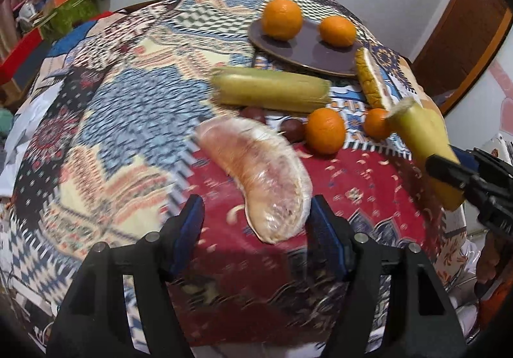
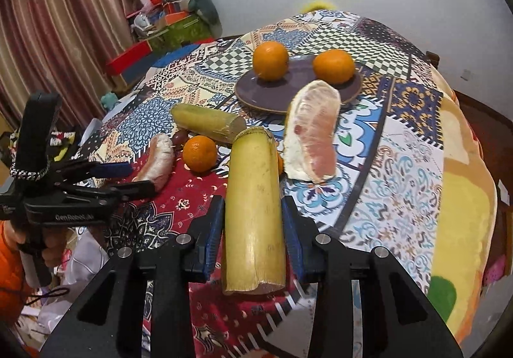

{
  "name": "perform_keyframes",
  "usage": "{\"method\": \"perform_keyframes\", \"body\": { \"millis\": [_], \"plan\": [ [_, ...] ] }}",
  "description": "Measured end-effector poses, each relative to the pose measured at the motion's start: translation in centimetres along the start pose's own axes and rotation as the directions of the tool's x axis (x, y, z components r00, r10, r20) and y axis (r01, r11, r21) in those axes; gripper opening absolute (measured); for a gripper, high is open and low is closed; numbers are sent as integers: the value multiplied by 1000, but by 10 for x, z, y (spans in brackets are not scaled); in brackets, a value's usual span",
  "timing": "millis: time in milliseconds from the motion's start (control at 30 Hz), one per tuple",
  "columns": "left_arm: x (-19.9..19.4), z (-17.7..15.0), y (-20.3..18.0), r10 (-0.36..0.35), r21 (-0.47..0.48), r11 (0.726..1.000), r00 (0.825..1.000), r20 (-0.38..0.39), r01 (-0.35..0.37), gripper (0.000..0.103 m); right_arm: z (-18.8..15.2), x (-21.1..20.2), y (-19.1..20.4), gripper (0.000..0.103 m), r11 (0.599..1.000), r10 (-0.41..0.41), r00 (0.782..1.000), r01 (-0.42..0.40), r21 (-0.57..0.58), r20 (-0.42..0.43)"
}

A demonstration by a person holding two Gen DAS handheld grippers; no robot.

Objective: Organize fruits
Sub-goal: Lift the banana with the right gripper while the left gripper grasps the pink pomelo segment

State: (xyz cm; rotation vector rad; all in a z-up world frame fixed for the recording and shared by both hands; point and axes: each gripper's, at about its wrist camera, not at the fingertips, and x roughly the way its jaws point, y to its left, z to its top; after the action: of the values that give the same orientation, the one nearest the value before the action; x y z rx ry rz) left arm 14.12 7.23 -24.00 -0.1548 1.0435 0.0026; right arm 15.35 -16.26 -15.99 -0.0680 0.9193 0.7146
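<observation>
A: From the left wrist, what shows?

B: The left gripper [image 1: 256,213] stands with its jaws apart over the patterned tablecloth [image 1: 105,120], nothing pinched. A pomelo segment [image 1: 256,175] lies on the cloth, its near end between the blue pads but not pressed. Beyond it are a sugarcane piece [image 1: 272,88], two dark grapes [image 1: 291,129], two loose oranges [image 1: 325,131], and a purple plate [image 1: 304,53] carrying two more oranges [image 1: 282,20]. At the right edge, the right gripper [image 1: 449,172] clamps a second cane piece [image 1: 426,140].

A: And the right wrist?

B: The right gripper [image 2: 253,223] is closed on the held cane [image 2: 255,213], which stands lengthwise between its pads. A second pomelo segment [image 2: 314,133] lies just before the plate [image 2: 256,95]. To the left, the left gripper [image 2: 128,178] hangs by the first segment [image 2: 158,162], its fingers parted.
</observation>
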Motion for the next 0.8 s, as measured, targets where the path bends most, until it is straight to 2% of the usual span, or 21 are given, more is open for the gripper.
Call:
{"method": "perform_keyframes", "body": {
  "millis": [200,367,500,633,800],
  "plan": [
    [-9,-7,13,46,8,999,999,20,-46,68,-1,-11,-13,33,999,-16,1000,15,34,22],
    [-10,1,8,11,11,1000,1000,25,-11,67,5,-20,-21,33,998,-50,997,48,47,57],
    [-2,13,7,10,4,1000,1000,18,-10,65,9,-18,-28,32,995,-92,994,89,46,65],
    [14,19,10,-18,-23,1000,1000,-24,17,58,9,-15,-30,32,996,-86,994,84,37,67],
    [22,25,7,-7,-16,1000,1000,-11,7,58,6,-14,-31,32,996,-85,995,83,35,51]
  ]
}}
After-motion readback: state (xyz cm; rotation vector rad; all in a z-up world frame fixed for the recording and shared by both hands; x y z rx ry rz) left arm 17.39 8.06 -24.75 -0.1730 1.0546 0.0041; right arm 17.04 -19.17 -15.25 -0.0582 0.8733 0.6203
